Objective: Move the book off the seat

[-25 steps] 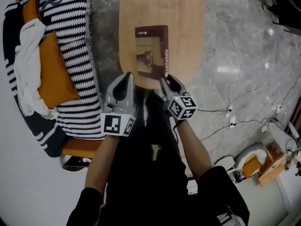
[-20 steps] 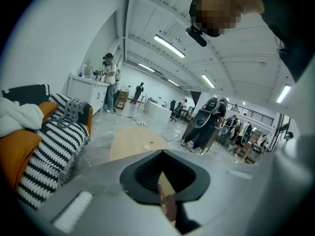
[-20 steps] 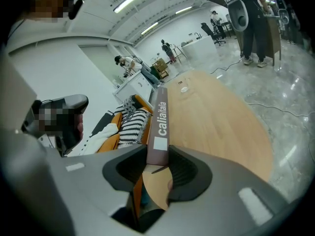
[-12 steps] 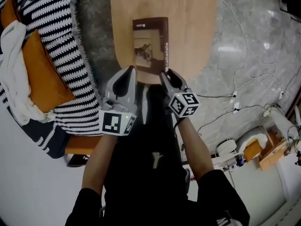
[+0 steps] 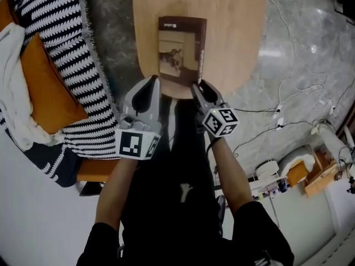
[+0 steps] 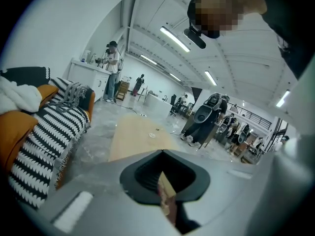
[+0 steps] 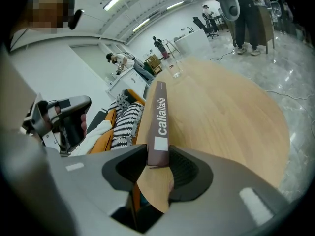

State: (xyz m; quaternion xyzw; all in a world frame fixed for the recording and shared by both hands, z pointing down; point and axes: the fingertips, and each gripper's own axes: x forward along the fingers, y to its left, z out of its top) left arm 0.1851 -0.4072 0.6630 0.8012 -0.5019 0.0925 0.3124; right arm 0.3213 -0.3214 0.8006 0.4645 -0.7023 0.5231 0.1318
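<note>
— Entry one: the book?
— Book [image 5: 182, 50]: brown cover, lying lengthwise at the near edge of the table [image 5: 233, 32], spine toward the table's right edge. Over the last second I brought it lower with both hands. It now looks flat on the wood, though I cannot tell whether the near end is fully down.

— Entry two: your left gripper?
— Left gripper [image 5: 152, 87]: at the book's near left corner. Jaws closed on the edge of the cover, which shows between the pads in the left gripper view.

— Entry three: the right?
— Right gripper [image 5: 199, 88]: at the near right corner, one jaw on each side of the spine. The jaws have just been opening a little. The spine is between them and the pads appear to be in contact with it.

— Entry four: the seat?
— Seat [image 5: 33, 154]: carries a striped throw [image 5: 77, 93] and an orange cushion [image 5: 47, 87]. It stands off the table's left edge, apart from the book.

— Task status?
— In my judgement the book is off the seat and on the table. Remaining: let go on both sides, then back both grippers away past the near edge without dragging the book.
</note>
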